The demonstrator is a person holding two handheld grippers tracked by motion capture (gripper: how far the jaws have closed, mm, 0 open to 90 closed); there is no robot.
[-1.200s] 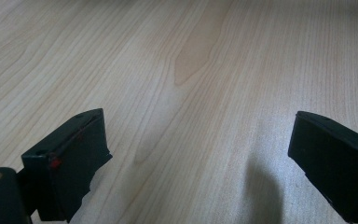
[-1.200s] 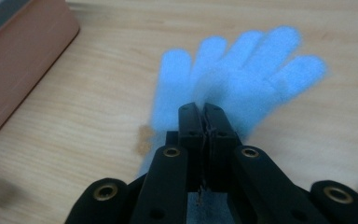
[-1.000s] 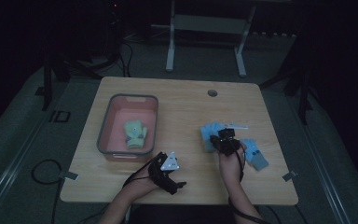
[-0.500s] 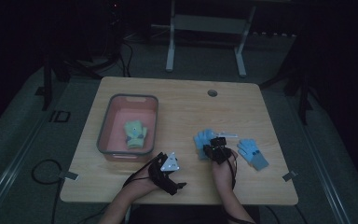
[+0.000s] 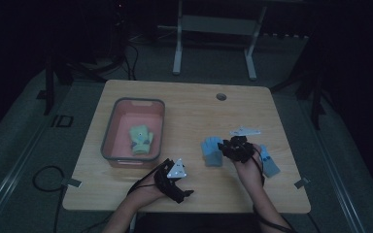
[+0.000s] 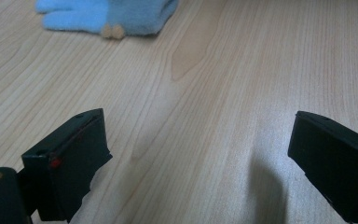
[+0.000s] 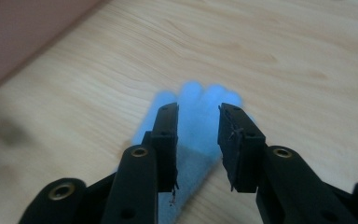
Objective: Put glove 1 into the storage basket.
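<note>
Light-blue fleece, a small glove (image 7: 200, 116), lies flat on the wooden table (image 5: 194, 107) with its fingers pointing away from the right gripper (image 7: 198, 140). In the right gripper view the two black jaws stand a little apart above the glove's cuff end, with blue fabric showing in the gap between them; they have just been opening, and the pads do not press on the cloth. In the high view the same glove (image 5: 212, 151) lies just left of the right gripper (image 5: 236, 148), near the middle of the table's near half. A second blue glove (image 5: 270, 164) lies on the far side of that hand, close to the table's right edge, and a small pale flat thing (image 5: 245, 131) lies just beyond the gripper; what it is cannot be told.

The left gripper (image 5: 175, 177) rests near the front edge of the table. In the left gripper view its jaws are spread wide over bare wood, with the blue glove (image 6: 107, 16) well ahead of them, two small tan dots at its edge.

A pink bin (image 5: 114, 145) with a grey rim stands on the left half of the table, and a pale green glove (image 5: 141, 140) lies inside it.
</note>
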